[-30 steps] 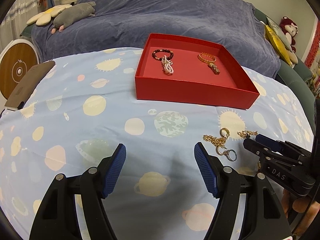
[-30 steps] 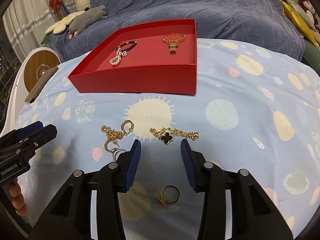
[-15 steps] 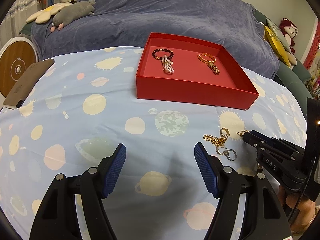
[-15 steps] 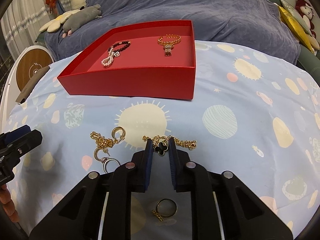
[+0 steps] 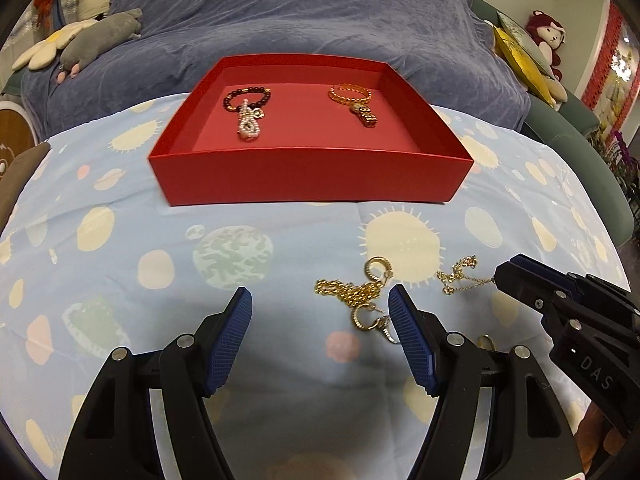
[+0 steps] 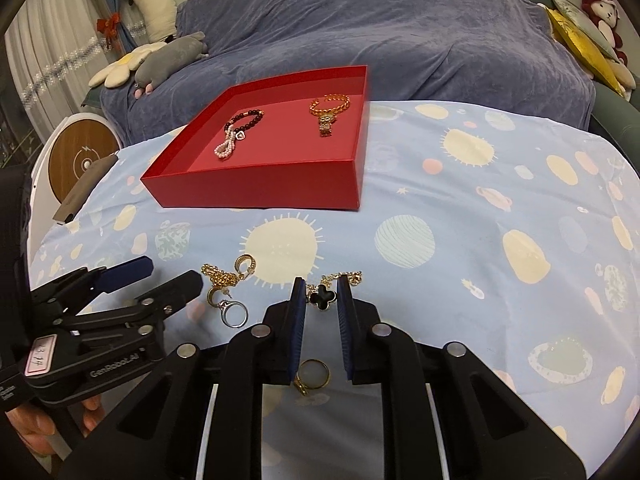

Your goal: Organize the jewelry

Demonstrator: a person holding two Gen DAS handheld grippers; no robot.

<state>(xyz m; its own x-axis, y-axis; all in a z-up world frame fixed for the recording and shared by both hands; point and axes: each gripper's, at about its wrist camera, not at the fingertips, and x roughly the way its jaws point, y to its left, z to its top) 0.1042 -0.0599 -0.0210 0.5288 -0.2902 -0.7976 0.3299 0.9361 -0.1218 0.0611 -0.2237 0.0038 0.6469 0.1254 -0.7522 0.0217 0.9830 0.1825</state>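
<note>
Your right gripper (image 6: 321,300): fingers nearly closed, pinching the clover bracelet (image 6: 321,298).
Your left gripper (image 5: 320,316): wide open, empty.
Red box (image 5: 308,172): two bracelets inside.

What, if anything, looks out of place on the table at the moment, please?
Several pieces lie loose outside the red box: a tangled gold chain with hoop earrings, a silver ring and a gold ring.

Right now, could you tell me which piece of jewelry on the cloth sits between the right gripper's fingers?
The gold chain with the black clover charm. The right gripper brackets its charm; the gold ring, silver ring and chain-and-earrings cluster lie outside it.
</note>
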